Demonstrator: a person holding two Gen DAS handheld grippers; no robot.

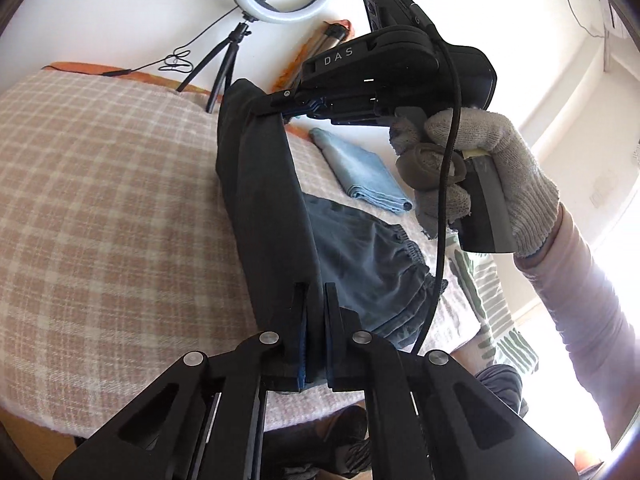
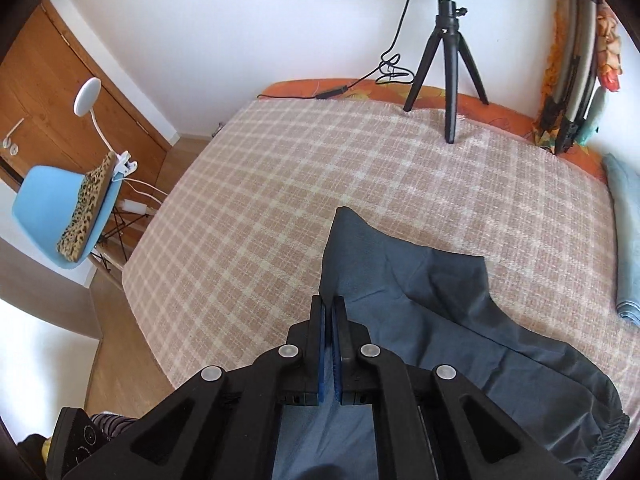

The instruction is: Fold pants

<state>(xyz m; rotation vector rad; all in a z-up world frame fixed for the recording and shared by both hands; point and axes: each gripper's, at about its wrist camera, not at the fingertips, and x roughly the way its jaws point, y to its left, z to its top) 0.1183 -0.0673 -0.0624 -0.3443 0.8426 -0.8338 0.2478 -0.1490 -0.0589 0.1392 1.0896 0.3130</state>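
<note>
Dark grey pants lie partly on a checked bed cover, with one edge lifted into a taut band. My left gripper is shut on the near end of that band. The right gripper, held by a gloved hand, pinches the far end of the band. In the right wrist view my right gripper is shut on a raised corner of the pants. The rest of the garment trails down to the right, its elastic waistband resting on the cover.
A folded light-blue cloth lies on the bed beyond the pants. A ring light on a black tripod stands at the bed's far edge by the wall. A blue chair stands on the wooden floor to the left of the bed.
</note>
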